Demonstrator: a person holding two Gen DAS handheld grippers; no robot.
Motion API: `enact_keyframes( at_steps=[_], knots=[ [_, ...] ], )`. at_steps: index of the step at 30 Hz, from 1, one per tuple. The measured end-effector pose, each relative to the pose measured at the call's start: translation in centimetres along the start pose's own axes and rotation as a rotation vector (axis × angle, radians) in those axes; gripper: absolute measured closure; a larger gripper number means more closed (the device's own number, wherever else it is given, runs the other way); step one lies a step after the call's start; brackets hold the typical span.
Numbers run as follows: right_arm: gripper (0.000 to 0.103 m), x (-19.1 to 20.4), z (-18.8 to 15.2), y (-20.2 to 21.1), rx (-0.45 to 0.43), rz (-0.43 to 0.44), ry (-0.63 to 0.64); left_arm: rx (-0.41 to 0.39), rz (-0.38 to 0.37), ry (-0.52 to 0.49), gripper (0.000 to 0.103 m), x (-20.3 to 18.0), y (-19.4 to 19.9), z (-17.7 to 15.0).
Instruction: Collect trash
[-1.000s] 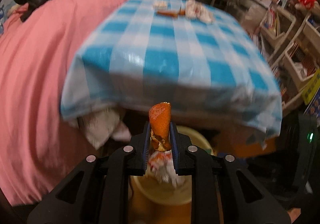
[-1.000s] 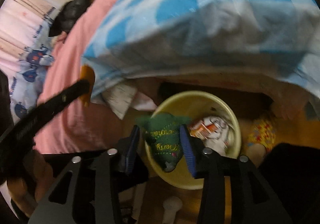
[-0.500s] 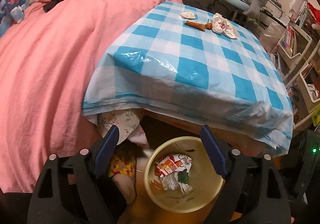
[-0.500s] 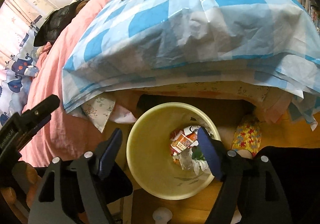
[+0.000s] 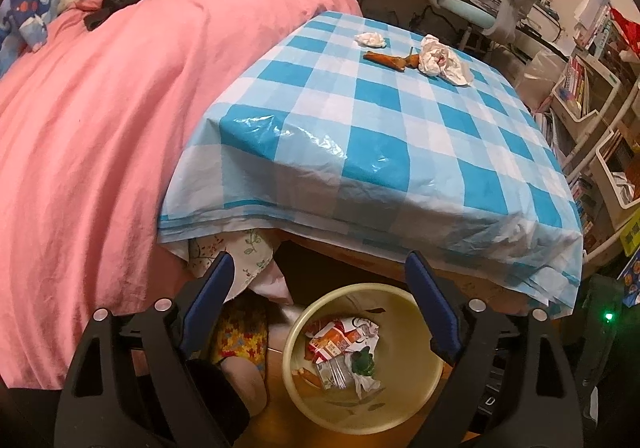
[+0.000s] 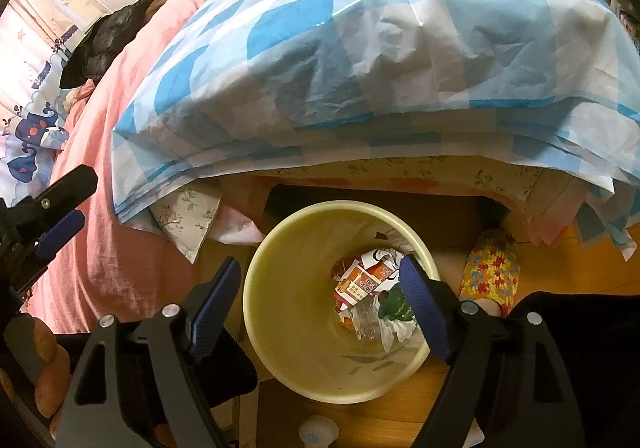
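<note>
Claws both stand wide and empty over the bin. Left claw (image 5: 320, 304) and right claw (image 6: 320, 304) have just been opening, and nothing sits between the pads of either.

Yellow bin (image 5: 424, 388) stands on the wooden floor just below the near edge of the counter (image 5: 380, 136), which carries a blue-and-white checked cloth. At the bottom of the bin lie a red-and-white carton (image 5: 336, 340), a green wrapper (image 5: 362, 362) and clear plastic scraps, bunched toward the right side as the right wrist view shows it.

Trash left on the counter, all at the far end: a small crumpled tissue (image 5: 371, 39), an orange-brown peel (image 5: 390, 60) near the middle, and a larger wad of tissue (image 5: 442, 62) touching the peel's right end. The right wrist view shows the same group at the far edge of the cloth.

Step in hand, as judged: the drop into the bin is done for both claws; this is the turn from release to the next pickup.

Next move calls for lifting both claws clear of the counter's near edge and the overhanging cloth, then reaching far across to the remaining three pieces. The tissue will crush easily, so a near-full close is needed; the peel lies flat, so the pads must come down low beside it without snagging the slick cloth.

A patterned slipper (image 6: 490, 272) sits on the floor just right of the bin; a pink bedcover (image 5: 100, 128) lies left of the counter.
</note>
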State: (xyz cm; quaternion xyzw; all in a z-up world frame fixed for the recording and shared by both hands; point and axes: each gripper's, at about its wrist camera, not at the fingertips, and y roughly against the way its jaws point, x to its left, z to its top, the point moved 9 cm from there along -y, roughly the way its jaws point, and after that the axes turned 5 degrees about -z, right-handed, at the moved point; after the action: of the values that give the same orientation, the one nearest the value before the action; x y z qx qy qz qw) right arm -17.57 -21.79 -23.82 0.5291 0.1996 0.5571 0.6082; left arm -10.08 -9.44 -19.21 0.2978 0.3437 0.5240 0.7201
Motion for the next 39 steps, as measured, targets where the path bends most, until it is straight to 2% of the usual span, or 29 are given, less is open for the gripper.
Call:
enact_keyframes(
  at_steps=[39],
  knots=[
    [0.023, 0.17, -0.32, -0.25, 0.005, -0.006, 0.012, -0.029, 0.009, 0.004, 0.018, 0.23, 0.5, 0.52]
  ],
)
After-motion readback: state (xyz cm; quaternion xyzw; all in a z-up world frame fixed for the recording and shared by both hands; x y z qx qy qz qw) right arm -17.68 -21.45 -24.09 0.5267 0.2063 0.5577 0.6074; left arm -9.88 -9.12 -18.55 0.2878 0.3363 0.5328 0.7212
